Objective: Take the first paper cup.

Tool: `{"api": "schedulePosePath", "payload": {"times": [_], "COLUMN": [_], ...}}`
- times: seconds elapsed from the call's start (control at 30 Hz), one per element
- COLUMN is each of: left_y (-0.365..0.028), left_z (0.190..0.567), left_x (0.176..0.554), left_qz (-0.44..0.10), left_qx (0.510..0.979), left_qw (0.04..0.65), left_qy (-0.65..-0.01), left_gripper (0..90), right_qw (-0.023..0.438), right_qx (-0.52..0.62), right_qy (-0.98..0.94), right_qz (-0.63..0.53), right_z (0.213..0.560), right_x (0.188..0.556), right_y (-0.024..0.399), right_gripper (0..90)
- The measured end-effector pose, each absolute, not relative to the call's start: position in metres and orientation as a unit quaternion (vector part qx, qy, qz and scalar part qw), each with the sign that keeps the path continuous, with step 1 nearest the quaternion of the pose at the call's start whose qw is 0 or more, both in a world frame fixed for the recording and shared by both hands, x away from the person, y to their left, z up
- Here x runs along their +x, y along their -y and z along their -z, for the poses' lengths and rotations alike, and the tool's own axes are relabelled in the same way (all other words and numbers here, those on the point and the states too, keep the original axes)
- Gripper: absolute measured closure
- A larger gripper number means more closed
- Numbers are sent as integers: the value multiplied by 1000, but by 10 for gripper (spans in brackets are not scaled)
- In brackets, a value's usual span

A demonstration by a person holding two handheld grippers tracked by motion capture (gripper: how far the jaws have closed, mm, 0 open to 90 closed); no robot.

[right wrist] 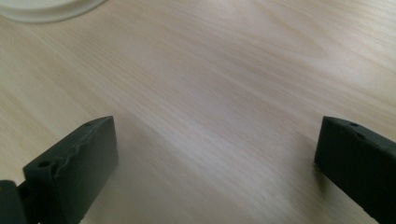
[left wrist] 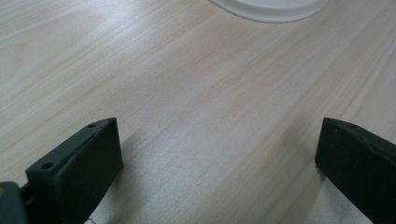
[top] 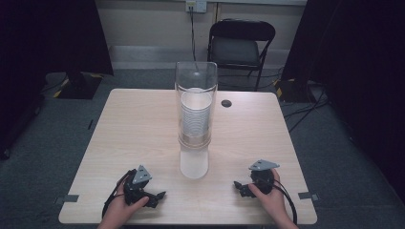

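A tall clear tube (top: 196, 102) stands at the middle of the wooden table (top: 143, 124), with a stack of white cups (top: 196, 117) inside it and a white base (top: 194, 164) below. My left gripper (top: 160, 196) rests near the front edge, left of the base, held in a hand. Its jaws stand wide apart over bare wood (left wrist: 215, 154), nothing between them. My right gripper (top: 238, 187) lies at the front right, pointing toward the base, also open over bare wood (right wrist: 215, 154). A curved white rim (left wrist: 271, 9) shows at the top of the left gripper view, and a white rim (right wrist: 46, 10) in the right gripper view.
A small dark round hole cover (top: 226, 103) sits on the table right of the tube. A black folding chair (top: 241, 45) stands behind the table. Dark curtains hang at both sides. Tape marks (top: 70, 198) lie at the front corners.
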State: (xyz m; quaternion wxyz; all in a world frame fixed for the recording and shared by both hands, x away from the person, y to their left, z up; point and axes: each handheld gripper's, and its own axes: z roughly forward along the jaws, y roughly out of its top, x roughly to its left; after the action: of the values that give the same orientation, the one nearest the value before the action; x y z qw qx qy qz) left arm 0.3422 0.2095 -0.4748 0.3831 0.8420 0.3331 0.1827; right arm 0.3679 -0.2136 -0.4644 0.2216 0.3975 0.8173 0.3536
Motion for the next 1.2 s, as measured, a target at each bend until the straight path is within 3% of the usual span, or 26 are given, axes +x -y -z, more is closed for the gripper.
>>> {"api": "schedulePosePath", "payload": {"times": [0.43,0.53,0.6,0.87,0.97,1.2], "left_y": [-209,-207,-206,-206,-206,-206], "left_z": [475,474,473,473,473,473], "left_x": [342,342,342,341,341,342], "left_qz": [-183,-184,-190,-189,-189,-188], "left_qx": [842,836,835,835,835,837], "left_qw": [382,396,399,399,399,398], "left_qy": [-334,-333,-329,-328,-328,-326], "left_gripper": [0,41,166,151,149,144], "right_qw": [222,222,223,228,235,227], "right_qx": [397,396,396,401,393,350], "right_qy": [-817,-817,-817,-814,-812,-823], "right_qz": [-354,-354,-354,-353,-361,-385], "right_z": [465,465,465,464,461,443], "right_x": [369,369,369,368,367,370], "right_y": [205,205,205,202,195,161], "right_gripper": [0,0,0,0,156,139]}}
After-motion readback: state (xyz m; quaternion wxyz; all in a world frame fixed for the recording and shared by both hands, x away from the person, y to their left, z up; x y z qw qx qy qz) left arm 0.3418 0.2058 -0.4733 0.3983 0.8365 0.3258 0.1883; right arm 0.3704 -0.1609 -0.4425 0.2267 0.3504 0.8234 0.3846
